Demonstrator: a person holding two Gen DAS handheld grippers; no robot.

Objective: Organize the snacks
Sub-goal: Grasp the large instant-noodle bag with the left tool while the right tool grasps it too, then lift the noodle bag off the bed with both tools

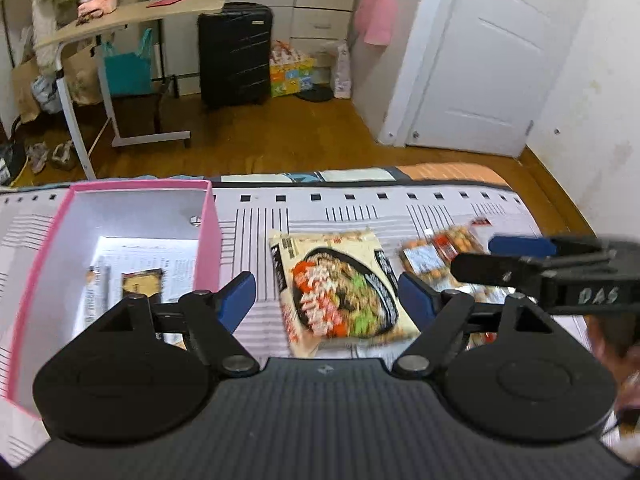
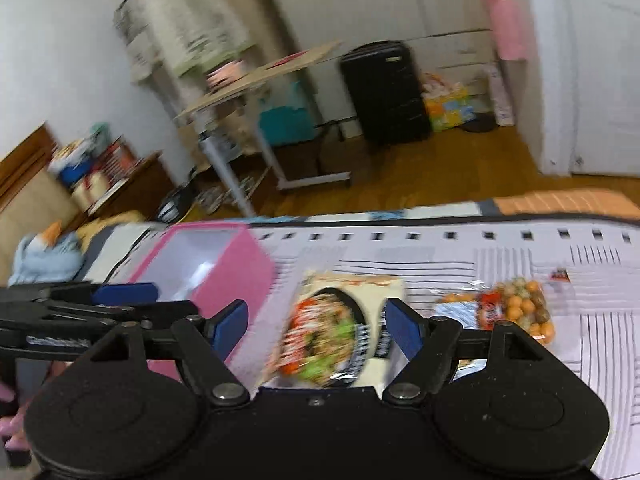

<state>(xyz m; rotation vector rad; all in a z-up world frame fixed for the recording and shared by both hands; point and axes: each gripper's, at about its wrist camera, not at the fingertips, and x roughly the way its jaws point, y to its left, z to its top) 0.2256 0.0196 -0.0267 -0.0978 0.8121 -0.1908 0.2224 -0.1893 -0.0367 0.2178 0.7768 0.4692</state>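
We held both grippers over the bed (image 1: 400, 208), whose sheet was printed with stripes and small squares. The left gripper (image 1: 328, 300) had its fingers spread wide with nothing between them, and so did the right gripper (image 2: 316, 328). Under both lay the flat noodle packet (image 1: 340, 292), just right of the pink box (image 1: 208, 232). Inside that box, two small packets (image 1: 124, 284) rested on its white bottom. To the right of the noodle packet sat a clear bag of orange balls (image 2: 516, 312), close beside it. Bare sheet stretched on the far side up to the bed's edge. Beyond it we saw wooden floor, a black suitcase (image 1: 236, 56) and a rolling side table (image 1: 132, 16).
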